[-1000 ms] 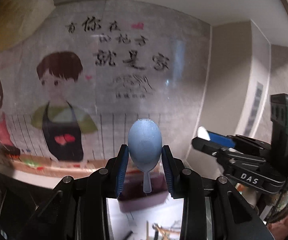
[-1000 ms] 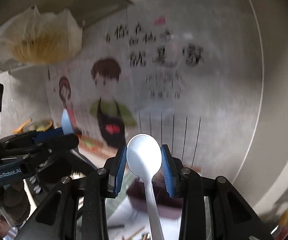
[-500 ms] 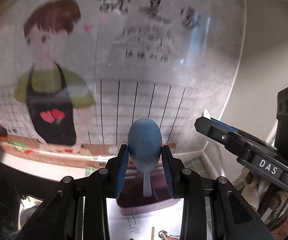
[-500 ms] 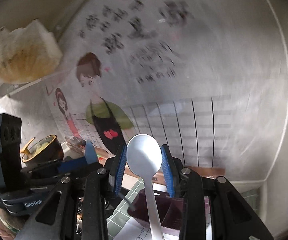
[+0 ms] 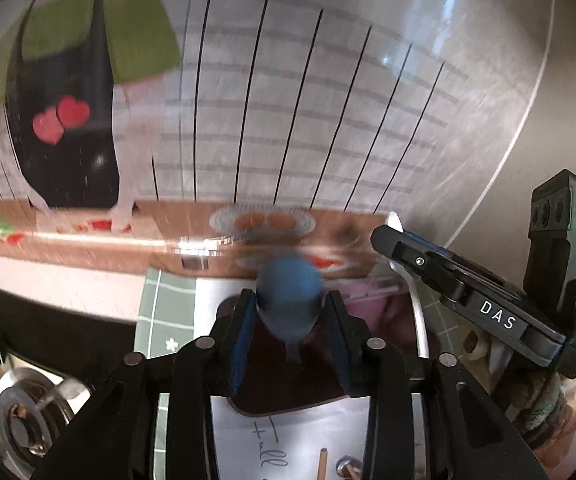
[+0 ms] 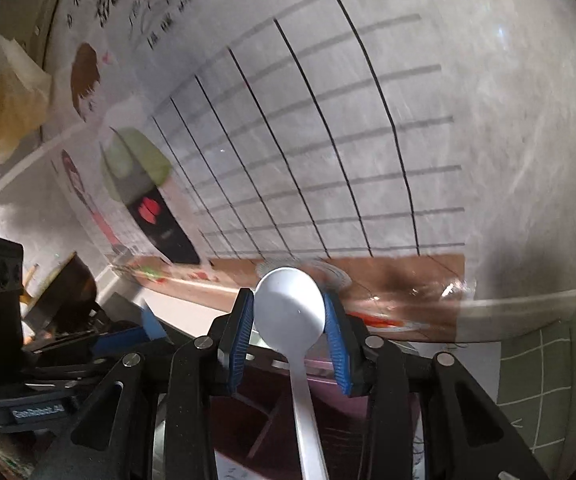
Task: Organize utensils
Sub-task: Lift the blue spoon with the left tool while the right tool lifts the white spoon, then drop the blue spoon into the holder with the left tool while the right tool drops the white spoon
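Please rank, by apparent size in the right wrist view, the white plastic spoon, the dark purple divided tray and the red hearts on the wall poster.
1. Dark purple divided tray, partly hidden
2. White plastic spoon, enlarged by nearness
3. Red hearts

Your right gripper [image 6: 289, 322] has a white spoon [image 6: 291, 312] between its blue pads [image 6: 241, 336], bowl up and facing you, the handle running down between the black fingers to the bottom edge. The pads meet the sides of the bowl; the jaws have just been opening a little with the spoon there. Below and beyond the spoon sits a dark purple divided tray [image 6: 272, 416] on a white sheet over a green grid mat [image 6: 535, 364]. Your left gripper [image 6: 128, 330] reaches in from the left edge. Behind stands a glossy wall panel [image 6: 327, 132] with a cartoon figure and grid lines.
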A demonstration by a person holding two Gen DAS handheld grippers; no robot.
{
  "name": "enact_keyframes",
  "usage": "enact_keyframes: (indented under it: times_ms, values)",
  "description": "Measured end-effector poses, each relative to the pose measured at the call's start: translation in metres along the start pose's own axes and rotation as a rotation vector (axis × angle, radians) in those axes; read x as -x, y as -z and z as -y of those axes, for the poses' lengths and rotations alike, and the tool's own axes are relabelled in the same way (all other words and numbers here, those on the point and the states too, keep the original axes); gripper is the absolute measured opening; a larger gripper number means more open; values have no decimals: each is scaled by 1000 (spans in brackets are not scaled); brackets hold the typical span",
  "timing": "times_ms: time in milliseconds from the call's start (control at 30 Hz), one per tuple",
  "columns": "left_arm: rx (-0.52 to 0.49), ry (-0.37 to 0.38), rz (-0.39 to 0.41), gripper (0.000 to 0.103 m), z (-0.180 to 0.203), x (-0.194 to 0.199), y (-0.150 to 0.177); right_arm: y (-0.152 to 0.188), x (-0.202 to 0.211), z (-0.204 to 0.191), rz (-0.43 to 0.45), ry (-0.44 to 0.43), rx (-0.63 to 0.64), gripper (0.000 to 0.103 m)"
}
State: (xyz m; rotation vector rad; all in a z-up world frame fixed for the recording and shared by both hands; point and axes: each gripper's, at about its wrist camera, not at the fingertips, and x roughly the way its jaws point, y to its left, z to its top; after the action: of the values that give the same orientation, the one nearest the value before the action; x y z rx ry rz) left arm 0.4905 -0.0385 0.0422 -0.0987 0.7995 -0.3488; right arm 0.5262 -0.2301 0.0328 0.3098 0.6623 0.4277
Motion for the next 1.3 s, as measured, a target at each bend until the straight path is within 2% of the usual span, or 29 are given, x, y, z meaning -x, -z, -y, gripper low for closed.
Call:
enact_keyframes:
  times_ms: [33,133,300,367,467,800,900,933,967,1133,1233,1300]
  values:
    - [7,0,-8,47,-1,-3,3,3,-2,1,-2,5,4,34]
    - [27,1,-19,53,-6,-7,8,8,-5,4,-17,20,14,44]
    - [41,6,-24,56,-5,-4,14,9,1,9,-34,53,17,44]
    - [42,7,-22,60,-3,-1,16,10,0,8,-55,71,21,44]
    - [38,17,-26,66,0,3,19,11,-8,7,-103,123,44,44]
    - [40,10,5,70,-2,32,31,1,-49,-7,-270,271,171,44]
    - [50,12,19,73,-4,44,36,5,-55,-6,-302,305,178,42]
    - [52,17,19,74,-4,46,38,6,-55,-6,-306,302,173,34]
    - [54,24,17,74,-4,49,40,5,-53,-6,-313,293,166,32]
    - [82,42,0,75,-8,57,50,-9,-21,-24,-221,279,225,31]
    - [109,43,-5,75,-12,58,56,-19,1,-38,-128,285,276,31]
    - [125,43,-8,75,-16,58,60,-24,14,-46,-43,320,324,31]
